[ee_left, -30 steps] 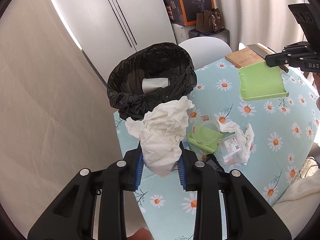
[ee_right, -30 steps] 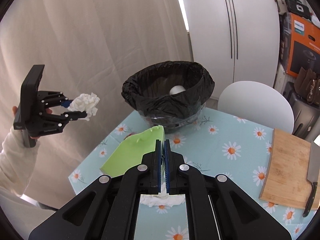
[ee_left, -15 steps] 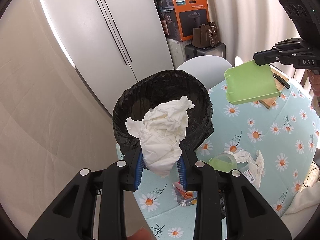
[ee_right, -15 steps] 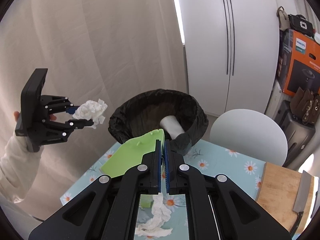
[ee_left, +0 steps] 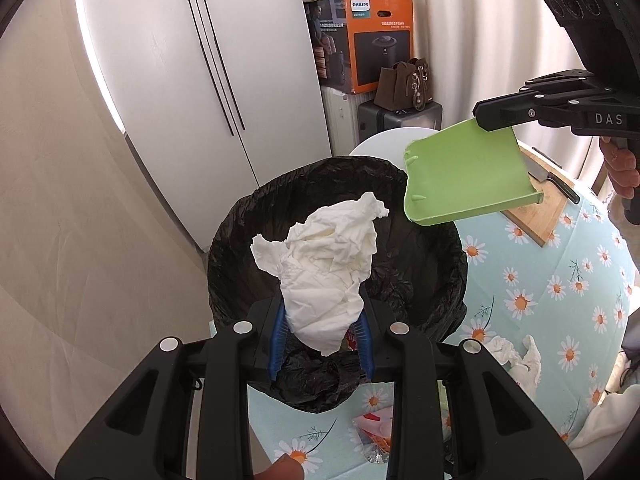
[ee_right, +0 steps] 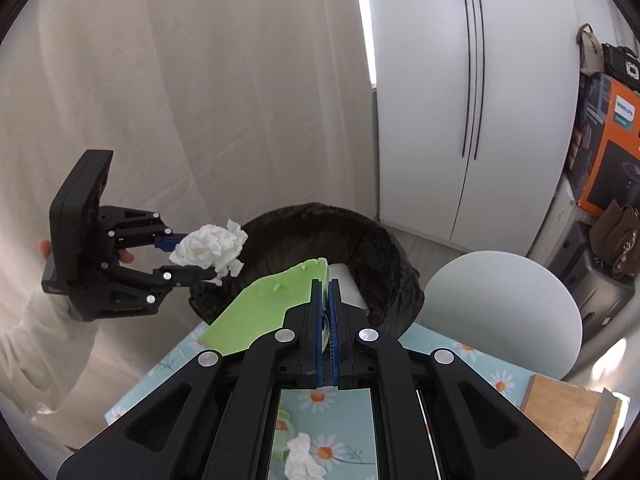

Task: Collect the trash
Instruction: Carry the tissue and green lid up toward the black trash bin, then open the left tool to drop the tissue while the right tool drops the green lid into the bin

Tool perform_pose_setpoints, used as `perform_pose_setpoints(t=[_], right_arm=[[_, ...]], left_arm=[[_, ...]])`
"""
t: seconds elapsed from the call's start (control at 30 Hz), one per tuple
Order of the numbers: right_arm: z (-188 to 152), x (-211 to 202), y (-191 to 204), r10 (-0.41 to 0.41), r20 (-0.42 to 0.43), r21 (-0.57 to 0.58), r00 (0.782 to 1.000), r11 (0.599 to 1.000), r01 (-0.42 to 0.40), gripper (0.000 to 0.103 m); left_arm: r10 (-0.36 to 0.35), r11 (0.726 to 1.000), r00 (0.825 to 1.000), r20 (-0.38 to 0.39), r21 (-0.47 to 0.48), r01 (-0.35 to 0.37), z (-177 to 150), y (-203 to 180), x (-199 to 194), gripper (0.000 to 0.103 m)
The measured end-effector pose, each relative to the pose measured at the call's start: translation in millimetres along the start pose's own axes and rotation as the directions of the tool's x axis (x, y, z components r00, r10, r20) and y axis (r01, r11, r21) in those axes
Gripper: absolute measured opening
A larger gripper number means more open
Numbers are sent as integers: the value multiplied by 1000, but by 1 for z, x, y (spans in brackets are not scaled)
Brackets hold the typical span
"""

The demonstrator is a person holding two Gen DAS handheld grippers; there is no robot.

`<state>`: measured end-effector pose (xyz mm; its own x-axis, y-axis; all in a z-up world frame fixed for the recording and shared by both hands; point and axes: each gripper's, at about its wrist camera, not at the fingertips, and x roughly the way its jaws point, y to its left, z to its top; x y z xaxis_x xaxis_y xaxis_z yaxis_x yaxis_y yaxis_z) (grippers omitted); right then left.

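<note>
Bin point(ee_left: 420, 256) below — left gripper point(ee_left: 320, 332) clamps tissue point(ee_left: 332, 264).

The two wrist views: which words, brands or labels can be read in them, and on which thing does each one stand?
"PHILIPS": on the orange box beside the white cupboard, also readable in the right wrist view.
"DAS": on the side of the right gripper; the word is cut off at the picture's edge.
Small lines under the brand on the box: too small to read.
Print on the wrapper on the table: too blurred to read.

Green tray point(ee_left: 466, 172) over bin's point(ee_left: 424, 280) mouth
</note>
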<state>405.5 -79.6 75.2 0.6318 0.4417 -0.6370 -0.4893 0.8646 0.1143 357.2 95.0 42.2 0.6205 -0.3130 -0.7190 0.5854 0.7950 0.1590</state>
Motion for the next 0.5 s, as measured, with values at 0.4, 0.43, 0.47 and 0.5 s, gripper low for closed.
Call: perform_pose_setpoints(t=[0.4,0.43,0.47,0.5], right_arm=[[22,70,-14,-11,-70,5,998,1000,11,3],[22,75,-16,-16,-74,8,997,1000,17,3],[23,80,-18,-29,-84,6,996,1000,29,3],[23,85,-20,-34,-92,6,995,999,35,3]], left_arm=[[-80,996,995,-60,28,82,15,21,62,30],[-80,996,995,-66,29,82,16,22,66,30],[-79,996,994,-74,30,81,17,23,71,30],[-78,996,993,-84,28,80,18,26,76,30]])
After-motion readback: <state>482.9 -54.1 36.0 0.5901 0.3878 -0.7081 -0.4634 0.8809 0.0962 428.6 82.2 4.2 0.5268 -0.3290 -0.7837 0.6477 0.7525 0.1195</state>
